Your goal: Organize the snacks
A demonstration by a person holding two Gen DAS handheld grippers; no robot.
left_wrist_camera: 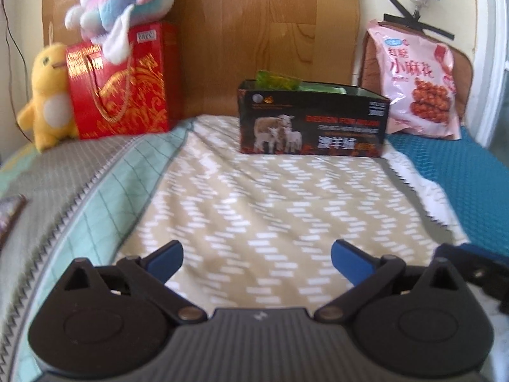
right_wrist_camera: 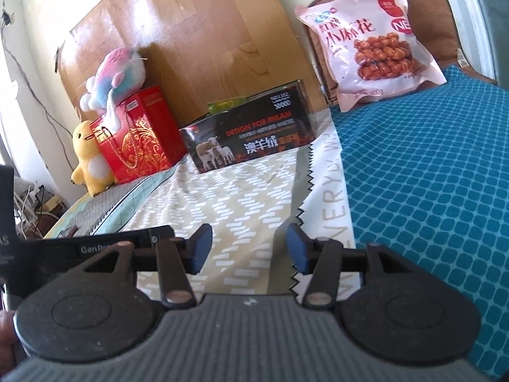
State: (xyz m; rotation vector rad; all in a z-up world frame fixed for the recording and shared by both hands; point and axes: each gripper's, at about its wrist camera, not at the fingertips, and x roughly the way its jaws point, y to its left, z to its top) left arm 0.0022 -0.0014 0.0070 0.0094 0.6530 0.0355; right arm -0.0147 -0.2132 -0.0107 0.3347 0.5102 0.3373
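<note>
A: Tongs?
B: Left gripper (left_wrist_camera: pixel 257 262) released, right gripper (right_wrist_camera: pixel 248 248) released, nothing held.
A: Snacks?
B: Pink snack bag (right_wrist_camera: pixel 369 44) upright at bed's (right_wrist_camera: pixel 429 175) head edge; green packets (left_wrist_camera: pixel 278 83) inside black box (left_wrist_camera: pixel 313 121) beside it.

- Tan, white-dashed woven cloth bedspread (left_wrist_camera: pixel 254 210): matt, soft.
- Black printed cardboard box (left_wrist_camera: pixel 313 124) on the bedspread: slightly glossy.
- Pink plastic snack bag (left_wrist_camera: pixel 416 86), right of the box: shiny, crinkled.
- Red and gold paper gift bag (left_wrist_camera: pixel 124 86), left of the box: glossy.
- Yellow plush chick (left_wrist_camera: pixel 47 95) beside the gift bag: fuzzy.
- Brown wood-grain headboard (left_wrist_camera: pixel 254 31) behind the box: smooth, sheened.
- Teal quilted cloth (right_wrist_camera: pixel 429 175) right of the bedspread: textured, matt.
</note>
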